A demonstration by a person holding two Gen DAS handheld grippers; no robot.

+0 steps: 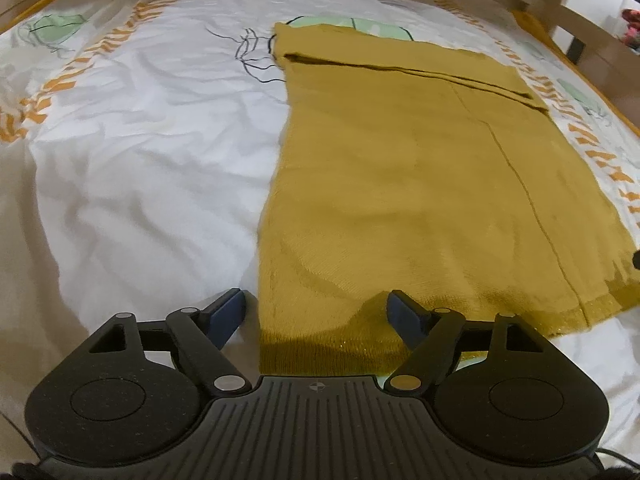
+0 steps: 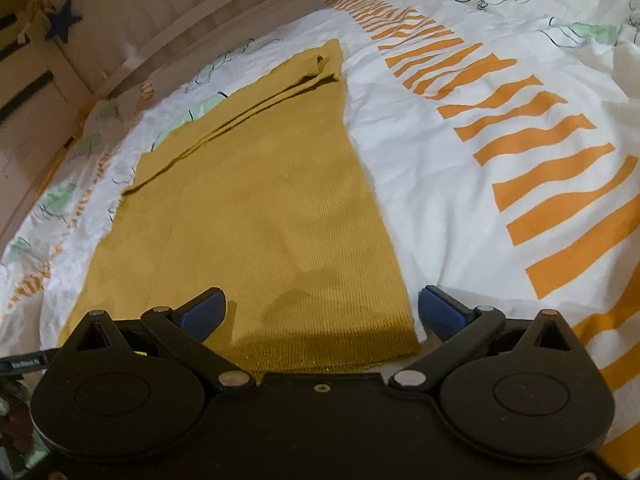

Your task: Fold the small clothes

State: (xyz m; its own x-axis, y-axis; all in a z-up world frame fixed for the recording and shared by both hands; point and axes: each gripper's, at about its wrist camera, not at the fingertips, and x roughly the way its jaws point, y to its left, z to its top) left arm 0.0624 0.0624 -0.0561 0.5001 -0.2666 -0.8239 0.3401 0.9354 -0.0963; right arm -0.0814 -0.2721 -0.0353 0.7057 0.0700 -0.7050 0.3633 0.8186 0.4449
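Observation:
A mustard-yellow knitted garment (image 1: 400,184) lies flat on the bed, with its sides folded in and its ribbed hem nearest me. It also shows in the right wrist view (image 2: 264,216). My left gripper (image 1: 316,308) is open and low over the hem's left corner, one finger on the sheet and one over the cloth. My right gripper (image 2: 322,306) is open and straddles the hem's right corner, with its right finger over the sheet. Neither holds anything.
The bed sheet (image 1: 140,140) is white with orange stripes (image 2: 540,168) and green prints. A wooden bed frame (image 1: 560,4) runs along the far side. A pale wall with a dark star (image 2: 62,20) stands past the bed.

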